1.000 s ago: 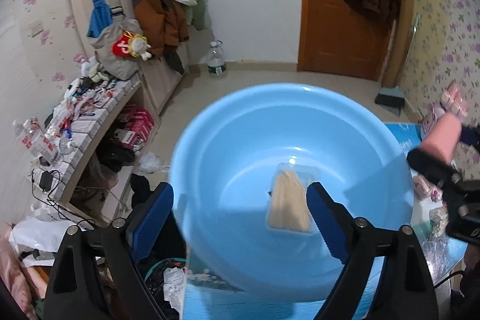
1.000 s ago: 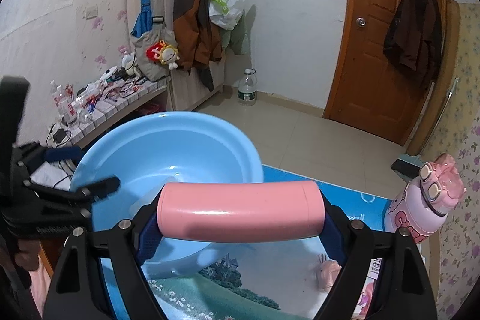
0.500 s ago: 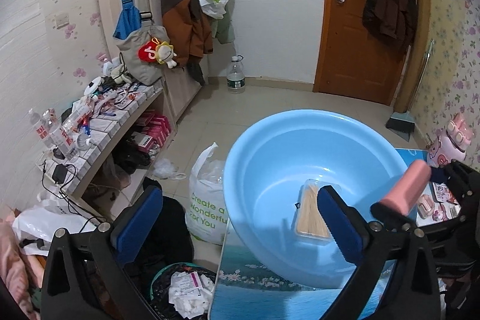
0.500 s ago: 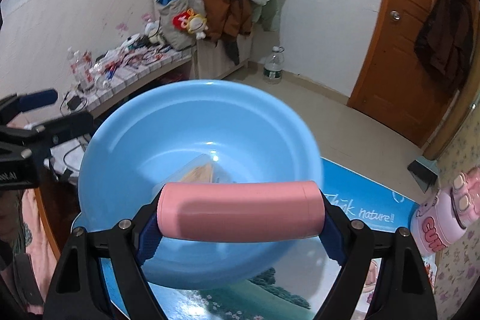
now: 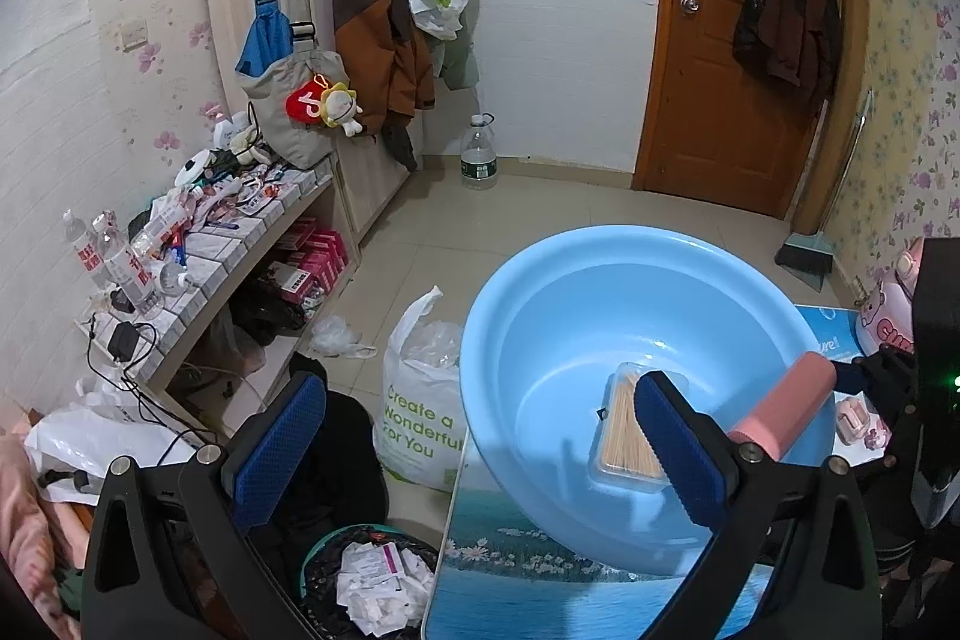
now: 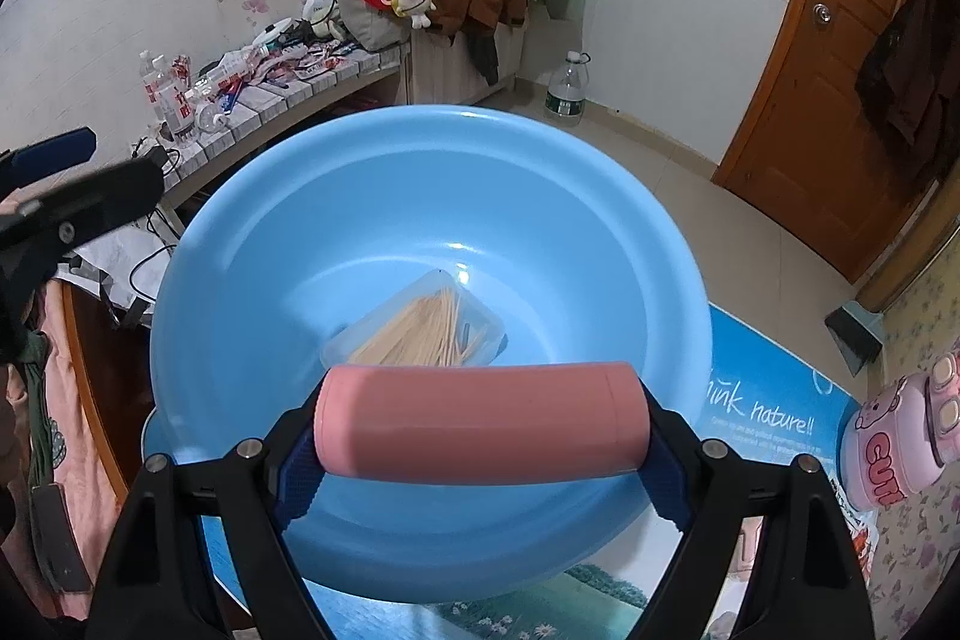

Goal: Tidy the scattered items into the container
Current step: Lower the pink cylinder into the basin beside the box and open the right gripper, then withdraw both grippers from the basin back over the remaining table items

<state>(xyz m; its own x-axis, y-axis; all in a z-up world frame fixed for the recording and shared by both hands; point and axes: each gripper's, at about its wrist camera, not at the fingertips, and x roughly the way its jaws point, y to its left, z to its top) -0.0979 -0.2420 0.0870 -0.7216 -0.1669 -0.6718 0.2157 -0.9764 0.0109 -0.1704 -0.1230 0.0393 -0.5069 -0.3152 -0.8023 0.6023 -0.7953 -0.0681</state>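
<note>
Right gripper [image 6: 480,430] clamps pink cylindrical bottle [image 6: 480,421] end to end, long axis crosswise, over near rim of blue basin [image 6: 240,232] holding toothpick box [image 6: 420,322]; left gripper [image 5: 480,445] wide open, empty, off basin's left side.

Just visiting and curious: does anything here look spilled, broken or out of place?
Nothing looks spilled or broken. The clear plastic box of wooden toothpicks lies closed inside the round blue plastic basin. The right gripper holds a pink cylindrical bottle level above the basin.
</note>
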